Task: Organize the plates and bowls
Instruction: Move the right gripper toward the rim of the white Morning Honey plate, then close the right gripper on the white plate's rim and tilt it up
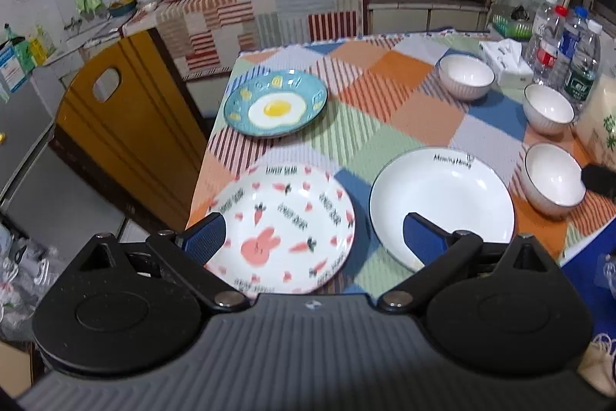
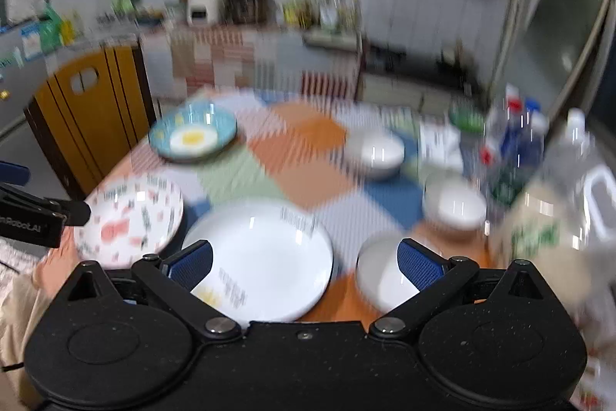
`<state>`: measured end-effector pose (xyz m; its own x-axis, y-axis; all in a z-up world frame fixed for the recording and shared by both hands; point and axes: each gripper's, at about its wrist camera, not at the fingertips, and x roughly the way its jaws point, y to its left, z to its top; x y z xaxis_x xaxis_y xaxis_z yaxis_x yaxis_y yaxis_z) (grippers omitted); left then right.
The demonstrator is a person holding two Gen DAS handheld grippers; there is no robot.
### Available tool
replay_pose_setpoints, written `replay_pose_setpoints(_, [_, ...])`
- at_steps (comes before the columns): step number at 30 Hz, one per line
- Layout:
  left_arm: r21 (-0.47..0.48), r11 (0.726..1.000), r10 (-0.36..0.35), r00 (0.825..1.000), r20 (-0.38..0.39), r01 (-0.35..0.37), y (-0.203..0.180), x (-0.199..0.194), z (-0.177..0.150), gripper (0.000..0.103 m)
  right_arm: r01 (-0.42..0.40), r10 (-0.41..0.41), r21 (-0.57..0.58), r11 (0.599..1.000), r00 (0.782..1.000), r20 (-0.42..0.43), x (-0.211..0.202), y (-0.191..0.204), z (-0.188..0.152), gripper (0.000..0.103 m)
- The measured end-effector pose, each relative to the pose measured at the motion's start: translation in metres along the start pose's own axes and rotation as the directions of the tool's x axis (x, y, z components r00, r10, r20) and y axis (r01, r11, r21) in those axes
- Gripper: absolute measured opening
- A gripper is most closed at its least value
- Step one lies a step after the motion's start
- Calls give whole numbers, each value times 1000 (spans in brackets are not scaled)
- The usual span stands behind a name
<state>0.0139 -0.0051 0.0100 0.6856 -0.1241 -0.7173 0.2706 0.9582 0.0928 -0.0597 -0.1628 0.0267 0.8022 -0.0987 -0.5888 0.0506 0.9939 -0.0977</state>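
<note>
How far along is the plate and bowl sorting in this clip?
Nothing looks done: the fried-egg plate, bunny plate and white plate lie apart on the tablecloth, and the three white bowls sit unstacked. Nothing is in hand: the left gripper and right gripper are open and empty. All the stacking is left.
</note>
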Motion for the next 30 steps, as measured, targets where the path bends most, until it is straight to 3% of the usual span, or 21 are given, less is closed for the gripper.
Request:
replay_pose_setpoints(3, [-5,999,-40,999,-13,40,-3,17,2,100,-68,73,-39,997,990,122,5,-14,-5,103])
replay_pose_setpoints(5, [-5,997,-80,997,-21,80,-10,33,0,100,-94,99,-38,995,983,152,16,-23,-12,103])
replay_pose_setpoints(9, [-12,994,-108,991,-73,108,-25,66,-9,100,-160,161,-25,987,985,61,47,-27,-27,102])
replay_pose_setpoints(12, [-45,990,-137,982,-132,132,-32,92,-16,99,-221,221,-4,975,975,-14,68,-24,-46,97])
replay_pose_setpoints(17, [-40,993,-118,974,-195,112,-43,121,-28,92,-273,278,62,960,956,-89,95,-17,-83,91])
replay_pose_setpoints(19, [-47,991,-131,968,-215,123,-44,125,-31,91,-281,293,115,953,951,-103,106,-18,-91,88])
replay_pose_setpoints(24, [-76,988,-147,953,-265,132,-49,140,-40,73,-294,336,259,920,932,-136,136,-24,-106,79])
replay_pose_setpoints(30, [-80,986,-164,942,-292,147,-60,155,-47,64,-251,314,332,909,938,-149,157,-31,-113,63])
